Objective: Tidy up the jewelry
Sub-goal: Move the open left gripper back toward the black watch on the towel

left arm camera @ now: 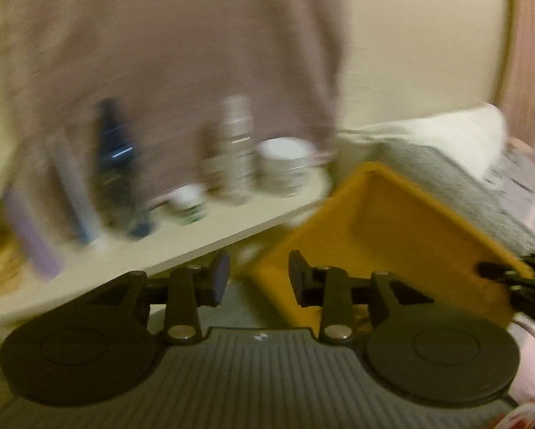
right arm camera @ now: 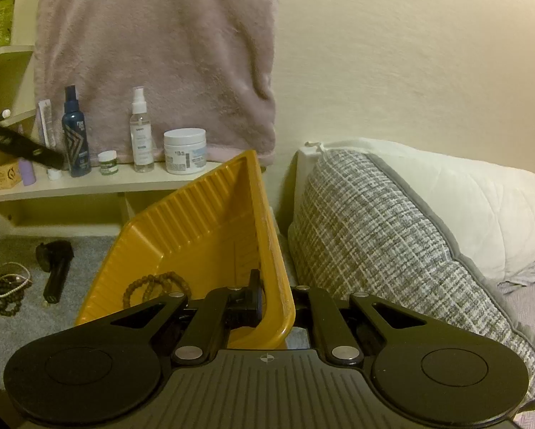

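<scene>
A yellow plastic tray [right arm camera: 203,221] stands tilted on the grey bedspread. My right gripper [right arm camera: 274,302] is shut on its right rim. A brown bead bracelet [right arm camera: 156,286] lies inside the tray near the low end. A pile of dark bead strands and a silver chain [right arm camera: 6,286] lies on the bedspread to the left. The left wrist view is blurred: my left gripper [left arm camera: 258,279] is open with nothing pressed between its pads. The tray [left arm camera: 403,221] sits just beyond its right finger. The right gripper [left arm camera: 510,279] shows at the tray's far corner.
A black handheld device [right arm camera: 54,268] lies next to the jewelry pile. A low shelf [right arm camera: 99,184] holds several bottles and a white jar [right arm camera: 185,150], under a hanging pink towel [right arm camera: 160,53]. A grey checked pillow [right arm camera: 374,236] and a white pillow [right arm camera: 464,196] are on the right.
</scene>
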Demonstrator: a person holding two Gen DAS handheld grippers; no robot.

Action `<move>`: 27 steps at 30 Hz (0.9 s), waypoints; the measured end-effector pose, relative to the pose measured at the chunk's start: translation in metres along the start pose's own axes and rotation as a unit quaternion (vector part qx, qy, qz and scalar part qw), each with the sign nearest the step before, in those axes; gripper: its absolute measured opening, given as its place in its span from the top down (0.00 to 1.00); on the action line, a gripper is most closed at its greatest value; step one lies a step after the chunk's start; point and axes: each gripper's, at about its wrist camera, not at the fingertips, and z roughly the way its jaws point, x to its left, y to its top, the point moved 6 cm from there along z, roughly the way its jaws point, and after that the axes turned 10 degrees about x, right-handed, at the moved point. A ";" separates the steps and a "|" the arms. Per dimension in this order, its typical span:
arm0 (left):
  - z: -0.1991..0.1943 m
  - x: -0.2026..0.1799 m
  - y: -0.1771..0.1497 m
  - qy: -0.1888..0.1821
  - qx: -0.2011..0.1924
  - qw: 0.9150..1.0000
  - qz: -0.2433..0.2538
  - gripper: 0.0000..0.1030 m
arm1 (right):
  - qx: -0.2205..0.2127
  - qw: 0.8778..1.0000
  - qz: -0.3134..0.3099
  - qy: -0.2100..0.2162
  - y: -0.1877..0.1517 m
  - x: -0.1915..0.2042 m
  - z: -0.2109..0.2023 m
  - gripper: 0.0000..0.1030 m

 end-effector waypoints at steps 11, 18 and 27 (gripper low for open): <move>0.015 0.052 -0.076 0.091 0.015 0.988 -0.123 0.58 | 0.002 1.000 -0.003 -0.002 -0.001 0.001 0.000 0.94; 0.032 0.032 -0.101 0.092 0.001 0.985 -0.147 0.58 | 0.003 1.000 -0.003 -0.004 -0.002 0.001 0.000 0.94; 0.062 -0.004 -0.123 0.093 0.013 0.985 -0.148 0.55 | 0.005 1.000 -0.004 -0.008 -0.003 0.001 0.000 0.95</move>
